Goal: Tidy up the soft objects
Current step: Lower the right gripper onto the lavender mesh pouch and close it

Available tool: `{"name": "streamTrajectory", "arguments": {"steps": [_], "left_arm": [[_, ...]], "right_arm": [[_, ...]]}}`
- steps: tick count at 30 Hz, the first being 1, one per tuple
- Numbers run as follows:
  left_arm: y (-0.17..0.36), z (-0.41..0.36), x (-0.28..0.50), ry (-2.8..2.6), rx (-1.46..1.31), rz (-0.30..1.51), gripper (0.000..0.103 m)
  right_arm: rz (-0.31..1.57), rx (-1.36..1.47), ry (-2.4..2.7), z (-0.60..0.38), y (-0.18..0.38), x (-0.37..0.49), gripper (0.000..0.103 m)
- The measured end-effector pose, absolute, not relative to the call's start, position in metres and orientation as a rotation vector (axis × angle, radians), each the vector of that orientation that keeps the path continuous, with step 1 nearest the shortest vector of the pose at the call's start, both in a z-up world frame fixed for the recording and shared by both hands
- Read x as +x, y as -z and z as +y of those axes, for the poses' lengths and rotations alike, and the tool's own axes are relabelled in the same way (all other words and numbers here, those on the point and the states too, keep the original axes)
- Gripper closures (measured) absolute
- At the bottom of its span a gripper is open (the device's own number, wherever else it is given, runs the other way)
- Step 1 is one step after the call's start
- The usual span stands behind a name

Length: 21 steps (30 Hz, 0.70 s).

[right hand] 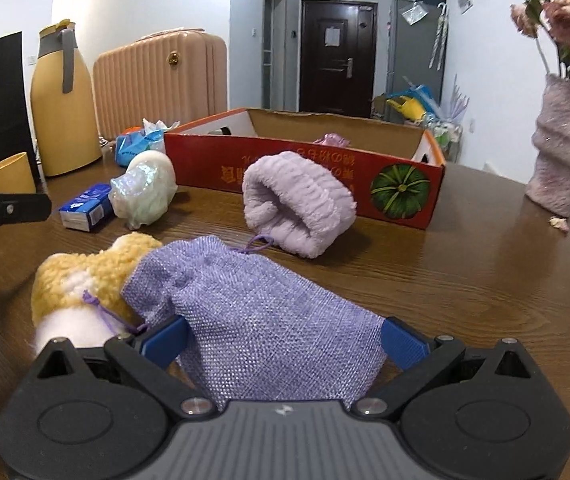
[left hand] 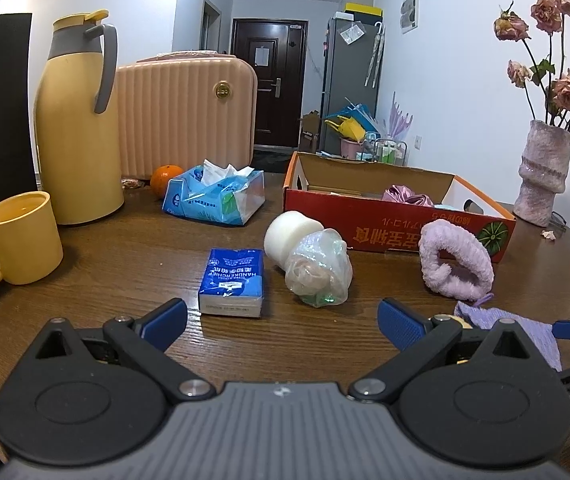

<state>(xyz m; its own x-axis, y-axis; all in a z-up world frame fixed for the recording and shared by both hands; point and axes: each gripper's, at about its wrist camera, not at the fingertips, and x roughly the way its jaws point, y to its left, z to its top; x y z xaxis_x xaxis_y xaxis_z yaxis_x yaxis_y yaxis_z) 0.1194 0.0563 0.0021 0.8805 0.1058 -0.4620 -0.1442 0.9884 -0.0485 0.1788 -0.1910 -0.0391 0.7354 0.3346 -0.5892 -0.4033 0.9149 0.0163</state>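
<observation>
**Purple pouch between the right jaws, left gripper empty**

The right gripper (right hand: 283,338) has its jaws spread wide on either side of a purple mesh pouch (right hand: 253,300), which lies on the wooden table (right hand: 465,280). Whether the blue pads are pressing the cloth cannot be told. A fluffy yellow and white toy (right hand: 81,284) pokes out of the pouch's open end.

The left gripper (left hand: 283,322) hovers low over the table, jaws wide apart and holding nothing.

Ahead lie a tissue packet (left hand: 232,282), a plastic-wrapped bundle (left hand: 319,272) touching a white foam roll (left hand: 291,232), and a fuzzy lilac band (left hand: 455,260) just in front of the red cardboard box (left hand: 385,224). Something shiny pink (left hand: 407,196) sits inside the box.
</observation>
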Motion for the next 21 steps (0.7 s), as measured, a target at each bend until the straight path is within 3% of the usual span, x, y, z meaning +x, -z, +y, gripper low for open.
{"name": "streamTrajectory", "arguments": {"steps": [7,10,15,17,21], "left_arm": [[0.000,0.056,0.122,-0.139,-0.075,0.490,0.000],[0.001,0.056,0.123,-0.142,-0.071,0.495,0.000],[0.002,0.055,0.125,-0.144,-0.066,0.503,0.000],[0.002,0.054,0.125,-0.144,-0.064,0.504,0.000],[0.003,0.054,0.125,-0.144,-0.063,0.507,0.000]], "right_arm": [[0.669,-0.086,-0.481,-0.193,0.043,0.194,0.002],[0.681,-0.074,-0.496,-0.194,0.044,0.196,0.007],[0.662,-0.101,-0.516,-0.191,0.043,0.191,0.029],[0.651,-0.108,-0.522,-0.190,0.042,0.188,0.049],[0.629,-0.129,-0.510,-0.189,0.040,0.184,0.063]]}}
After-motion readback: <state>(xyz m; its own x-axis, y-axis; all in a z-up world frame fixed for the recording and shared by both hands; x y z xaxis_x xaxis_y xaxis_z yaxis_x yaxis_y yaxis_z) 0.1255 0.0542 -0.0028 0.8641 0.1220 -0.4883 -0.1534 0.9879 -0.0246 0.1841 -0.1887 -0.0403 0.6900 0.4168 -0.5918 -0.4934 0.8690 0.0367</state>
